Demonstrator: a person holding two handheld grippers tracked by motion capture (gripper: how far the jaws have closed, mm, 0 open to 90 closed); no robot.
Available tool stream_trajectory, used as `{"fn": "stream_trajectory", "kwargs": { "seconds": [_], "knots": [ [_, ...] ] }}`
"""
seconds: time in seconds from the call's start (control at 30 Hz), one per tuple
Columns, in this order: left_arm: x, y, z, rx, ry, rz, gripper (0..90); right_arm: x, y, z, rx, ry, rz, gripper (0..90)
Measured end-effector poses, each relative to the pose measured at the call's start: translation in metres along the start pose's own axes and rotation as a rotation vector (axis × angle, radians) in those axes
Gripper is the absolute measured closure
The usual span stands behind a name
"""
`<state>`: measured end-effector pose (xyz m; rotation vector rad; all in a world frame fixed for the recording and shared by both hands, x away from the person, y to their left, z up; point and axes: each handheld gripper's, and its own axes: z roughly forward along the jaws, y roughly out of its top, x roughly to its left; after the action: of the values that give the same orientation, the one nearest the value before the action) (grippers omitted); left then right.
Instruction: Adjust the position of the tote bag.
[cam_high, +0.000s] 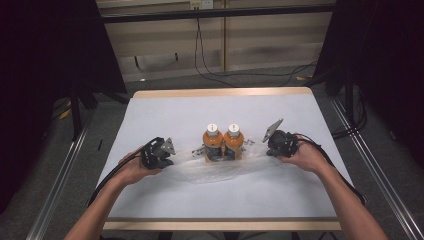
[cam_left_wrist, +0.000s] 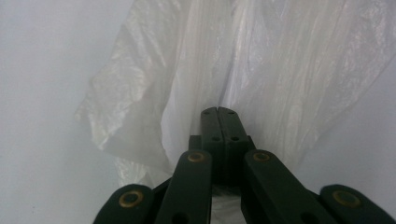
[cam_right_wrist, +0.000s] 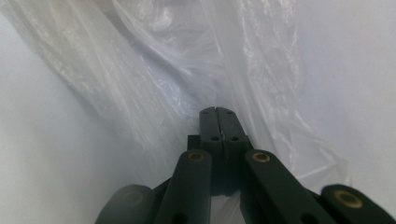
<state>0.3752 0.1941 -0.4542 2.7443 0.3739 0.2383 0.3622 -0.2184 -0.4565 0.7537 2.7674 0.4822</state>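
Two orange bottles with white caps, one (cam_high: 212, 141) beside the other (cam_high: 233, 140), stand upright mid-table inside a clear plastic bag (cam_high: 215, 170). My left gripper (cam_high: 167, 154) grips the bag's left edge, and my right gripper (cam_high: 268, 145) grips its right edge. In the left gripper view the jaws are pressed together at their tips (cam_left_wrist: 217, 111) with the bag film (cam_left_wrist: 154, 93) pinched between them. In the right gripper view the jaws are likewise closed at their tips (cam_right_wrist: 217, 109) on the bag's film (cam_right_wrist: 154, 79). The bag is stretched flat between both hands.
The table (cam_high: 165, 110) is covered in a pale sheet with a wooden rim at front and back. Cables lie on the floor beyond the far edge (cam_high: 235, 75). Metal rails run along both sides (cam_high: 55, 180).
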Motion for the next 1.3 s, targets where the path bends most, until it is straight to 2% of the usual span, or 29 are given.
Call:
{"fn": "stream_trajectory", "kwargs": {
  "seconds": [0.07,0.1,0.13,0.17,0.3,0.37,0.4,0.47,0.53,0.6,0.7,0.77,0.87,0.97,1.03,1.07,1.1,1.13,1.17,1.2,1.23,1.3],
  "knots": [
    [0.002,0.000,0.000,0.001,-0.009,0.007,90.0,-0.001,-0.002,-0.001,0.004,0.009,0.000,90.0],
    [0.003,0.000,0.000,-0.001,-0.006,-0.005,90.0,-0.002,-0.002,-0.001,0.006,0.009,0.013,90.0],
    [0.003,-0.001,0.001,-0.009,-0.005,-0.013,90.0,-0.004,-0.003,-0.001,0.006,0.004,-0.002,90.0],
    [0.004,-0.001,0.001,-0.006,-0.004,-0.006,90.0,-0.005,-0.003,-0.001,0.011,0.004,0.020,90.0],
    [0.005,-0.002,0.001,-0.013,0.004,-0.013,90.0,-0.009,-0.004,-0.002,0.030,0.006,0.023,90.0],
    [0.006,-0.004,0.001,-0.023,0.010,-0.021,90.0,-0.010,-0.005,-0.002,0.044,-0.011,0.010,90.0],
    [0.007,-0.005,0.001,-0.035,0.000,-0.025,90.0,-0.010,-0.005,-0.002,0.043,-0.014,0.011,90.0],
    [0.008,-0.007,0.001,-0.048,-0.005,-0.048,90.0,-0.011,-0.007,-0.003,0.048,-0.026,0.004,90.0],
    [0.009,-0.008,0.001,-0.053,0.006,-0.057,90.0,-0.013,-0.010,-0.004,0.043,-0.032,0.024,90.0],
    [0.011,-0.009,0.001,-0.059,-0.001,-0.061,90.0,-0.015,-0.013,-0.005,0.041,-0.040,0.042,90.0],
    [0.015,-0.014,0.002,-0.104,-0.021,-0.111,90.0,-0.020,-0.021,-0.006,0.039,-0.056,0.051,90.0],
    [0.017,-0.016,0.003,-0.122,-0.021,-0.135,90.0,-0.021,-0.025,-0.006,0.019,-0.046,0.081,90.0],
    [0.017,-0.015,0.003,-0.120,-0.015,-0.128,90.0,-0.021,-0.025,-0.005,0.013,-0.056,0.084,90.0],
    [0.017,-0.015,0.003,-0.114,-0.002,-0.125,90.0,-0.022,-0.024,-0.005,0.015,-0.066,0.068,90.0],
    [0.017,-0.013,0.003,-0.104,0.018,-0.120,90.0,-0.021,-0.023,-0.004,0.018,-0.078,0.074,90.0],
    [0.017,-0.012,0.003,-0.094,0.022,-0.103,90.0,-0.021,-0.023,-0.004,0.023,-0.089,0.075,90.0],
    [0.017,-0.010,0.003,-0.082,0.034,-0.104,90.0,-0.021,-0.021,-0.003,0.035,-0.109,0.064,90.0],
    [0.017,-0.009,0.004,-0.076,0.059,-0.107,90.0,-0.020,-0.019,-0.002,0.048,-0.123,0.058,90.0],
    [0.018,-0.009,0.004,-0.078,0.060,-0.114,90.0,-0.021,-0.017,-0.002,0.057,-0.128,0.047,90.0],
    [0.019,-0.010,0.004,-0.078,0.048,-0.119,90.0,-0.020,-0.016,-0.002,0.063,-0.128,0.059,90.0],
    [0.019,-0.012,0.004,-0.098,0.038,-0.136,90.0,-0.021,-0.016,-0.002,0.059,-0.125,0.058,90.0],
    [0.017,-0.014,0.003,-0.103,0.024,-0.129,90.0,-0.021,-0.018,-0.002,0.048,-0.118,0.073,90.0]
  ]
}}
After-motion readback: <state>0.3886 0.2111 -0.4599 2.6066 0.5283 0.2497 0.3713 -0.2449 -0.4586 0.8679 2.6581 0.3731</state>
